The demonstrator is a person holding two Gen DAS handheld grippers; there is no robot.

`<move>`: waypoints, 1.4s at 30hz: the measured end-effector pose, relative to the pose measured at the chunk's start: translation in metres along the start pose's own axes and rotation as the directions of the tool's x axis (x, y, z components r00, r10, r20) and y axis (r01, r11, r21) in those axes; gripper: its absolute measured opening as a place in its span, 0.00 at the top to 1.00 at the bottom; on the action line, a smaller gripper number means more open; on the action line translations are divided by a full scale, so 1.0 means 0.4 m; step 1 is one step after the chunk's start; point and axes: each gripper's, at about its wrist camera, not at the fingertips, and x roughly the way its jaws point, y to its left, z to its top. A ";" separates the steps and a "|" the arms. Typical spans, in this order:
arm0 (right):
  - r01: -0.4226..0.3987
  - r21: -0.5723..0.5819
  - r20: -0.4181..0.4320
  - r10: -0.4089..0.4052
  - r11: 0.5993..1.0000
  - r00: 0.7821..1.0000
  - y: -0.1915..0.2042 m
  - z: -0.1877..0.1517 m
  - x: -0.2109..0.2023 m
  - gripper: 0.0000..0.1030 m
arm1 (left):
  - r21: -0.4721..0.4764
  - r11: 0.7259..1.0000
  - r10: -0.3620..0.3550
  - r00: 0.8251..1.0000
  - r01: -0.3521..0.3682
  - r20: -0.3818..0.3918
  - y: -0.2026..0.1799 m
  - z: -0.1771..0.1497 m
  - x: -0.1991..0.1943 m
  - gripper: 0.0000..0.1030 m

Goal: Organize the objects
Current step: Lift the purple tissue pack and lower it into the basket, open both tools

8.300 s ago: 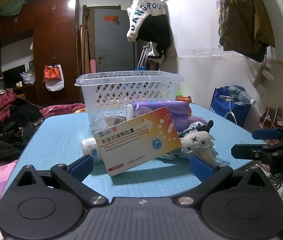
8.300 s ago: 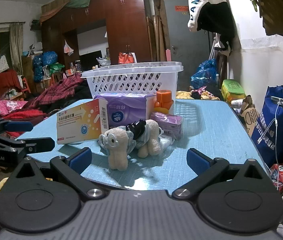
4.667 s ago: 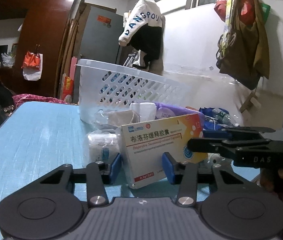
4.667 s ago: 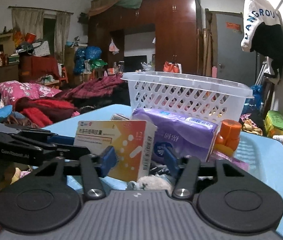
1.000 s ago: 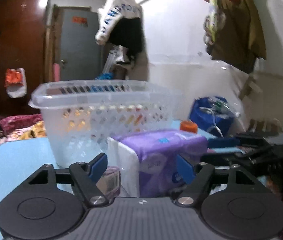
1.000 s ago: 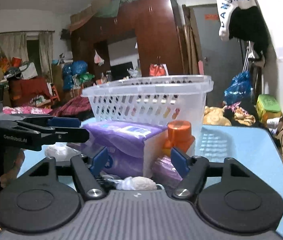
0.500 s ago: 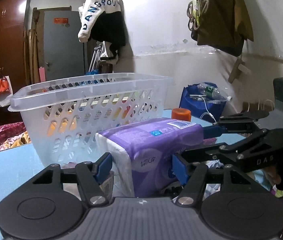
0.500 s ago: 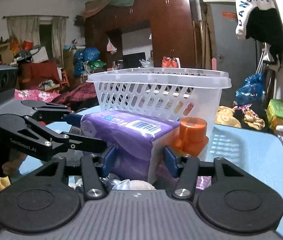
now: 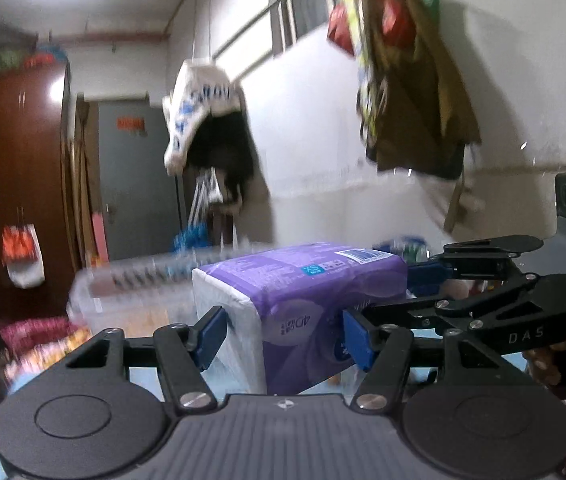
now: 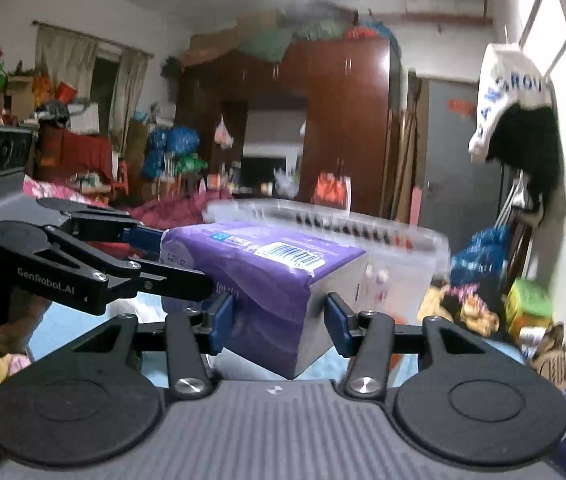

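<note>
Both claws, left (image 9: pixel 285 338) and right (image 10: pixel 279 322), just closed on the purple pack (image 9: pixel 303 300); it now hangs above the surface, seemingly near the blurred basket (image 10: pixel 363 228). Drop-in looks next.

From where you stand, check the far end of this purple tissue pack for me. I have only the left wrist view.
Observer: In the right wrist view, the right gripper has its blue pads on both sides of that end of the purple tissue pack.
Operator: Confirm what lies beyond it on that side.
Observer: The white basket stands just behind the pack, blurred, its rim about level with the pack's top.
Operator: Report what the barcode shows.
Observer: The barcode label lies on the pack's upper face, near the right gripper's end.
</note>
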 end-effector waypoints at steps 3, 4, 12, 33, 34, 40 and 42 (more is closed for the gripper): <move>0.014 -0.030 0.044 -0.012 0.999 0.999 -0.002 0.072 -0.005 0.49 | 0.038 0.999 0.021 0.999 -0.022 0.046 0.001 0.085 -0.012 0.36; 0.017 -0.037 0.056 -0.015 0.999 0.998 -0.009 0.101 -0.003 0.49 | 0.045 0.999 0.025 0.998 -0.027 0.057 0.007 0.117 -0.009 0.36; 0.033 -0.021 0.076 -0.031 0.999 0.997 -0.091 0.242 0.089 0.49 | 0.059 0.997 0.052 0.998 -0.055 0.041 0.077 0.274 0.100 0.36; 0.057 0.160 -0.214 -0.022 0.985 0.977 -0.228 0.112 0.380 0.50 | -0.121 0.989 0.055 0.966 -0.088 -0.252 0.258 0.138 0.416 0.37; 0.057 0.162 -0.215 -0.022 0.985 0.976 -0.230 0.108 0.383 0.50 | -0.123 0.988 0.058 0.966 -0.092 -0.253 0.260 0.135 0.420 0.37; 0.064 0.170 -0.218 -0.026 0.983 0.976 -0.244 0.105 0.398 0.51 | -0.162 0.981 0.060 0.966 -0.104 -0.252 0.269 0.123 0.443 0.37; 0.071 0.172 -0.217 -0.032 0.983 0.976 -0.245 0.106 0.400 0.51 | -0.150 0.979 0.101 0.965 -0.140 -0.241 0.263 0.122 0.444 0.37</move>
